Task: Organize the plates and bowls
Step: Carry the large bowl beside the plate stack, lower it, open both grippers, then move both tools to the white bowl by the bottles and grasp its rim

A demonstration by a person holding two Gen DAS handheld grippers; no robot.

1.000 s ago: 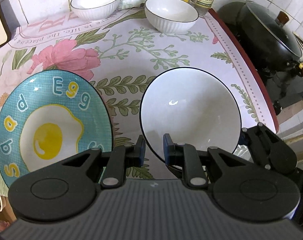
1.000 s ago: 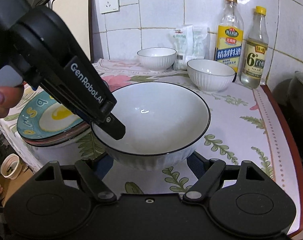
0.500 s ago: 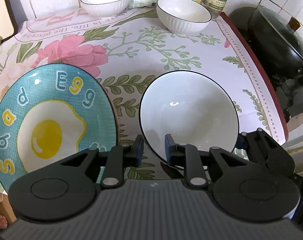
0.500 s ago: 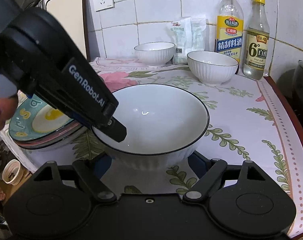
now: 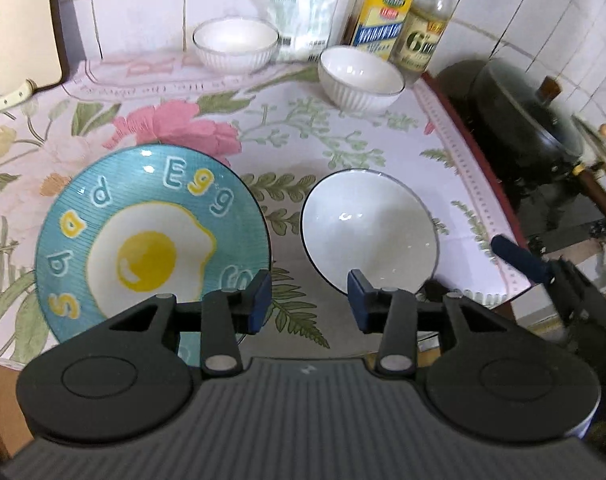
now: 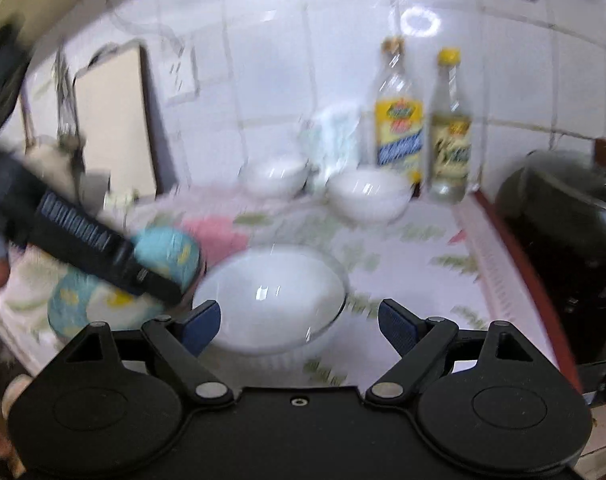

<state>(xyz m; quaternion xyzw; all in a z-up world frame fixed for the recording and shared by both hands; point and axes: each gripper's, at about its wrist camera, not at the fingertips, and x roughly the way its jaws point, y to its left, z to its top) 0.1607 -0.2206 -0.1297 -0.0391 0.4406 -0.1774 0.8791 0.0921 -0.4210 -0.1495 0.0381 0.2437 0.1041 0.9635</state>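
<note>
While both grippers gape, bowl (image 6: 271, 304) sits between right gripper (image 6: 299, 326) fingers

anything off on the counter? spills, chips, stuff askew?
Nothing spilled or visibly broken. The black-rimmed bowl and the egg plate both sit near the cloth's front edge; the two ribbed bowls stand upright at the back. Both grippers are open. The right wrist view is too blurred to check for chips.

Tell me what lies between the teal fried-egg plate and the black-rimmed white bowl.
Only bare floral tablecloth separates the teal fried-egg plate from the black-rimmed white bowl, clearest in the left wrist view.
</note>
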